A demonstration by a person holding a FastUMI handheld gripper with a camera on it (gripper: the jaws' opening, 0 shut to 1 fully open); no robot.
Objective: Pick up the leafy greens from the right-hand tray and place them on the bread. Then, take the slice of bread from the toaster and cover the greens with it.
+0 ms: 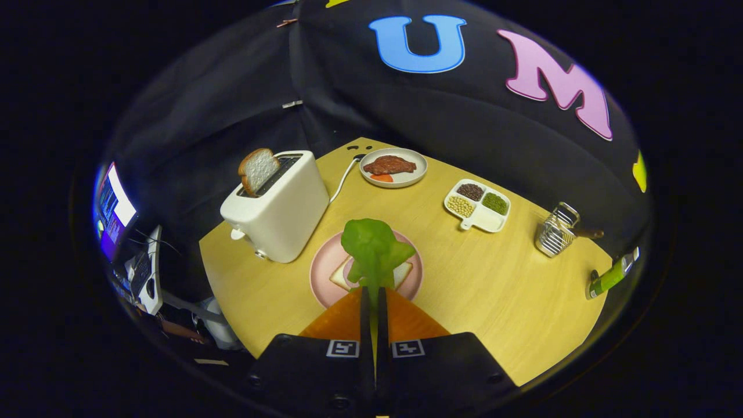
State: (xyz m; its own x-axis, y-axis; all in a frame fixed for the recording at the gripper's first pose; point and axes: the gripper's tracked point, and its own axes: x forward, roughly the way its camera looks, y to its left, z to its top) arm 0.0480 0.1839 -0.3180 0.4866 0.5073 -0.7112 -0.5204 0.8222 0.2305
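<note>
Green and ruffled, the soft leafy greens (376, 251) stand upright from the gripper (374, 293), whose jaws are clenched on the stem end with both fingers pressing it. Beneath the leaf, just ahead of the fingertips, lies a pale square slice of bread (341, 274) on a round pink plate (324, 273), which rests on the light wooden bench (476, 284). Just beside the plate, on its left, stands a cream-white toaster (278, 212) with a second slice of toast (257, 169) standing up out of its slot, and a white cord running off behind it. Beyond the plate sits a round grey plate of brown meat (393, 167). Off to the right are a white divided tray of beans and grains (478, 205), then a wire metal basket (556, 231), and nearer the bench edge a green bottle (609, 278) lying on its side.
</note>
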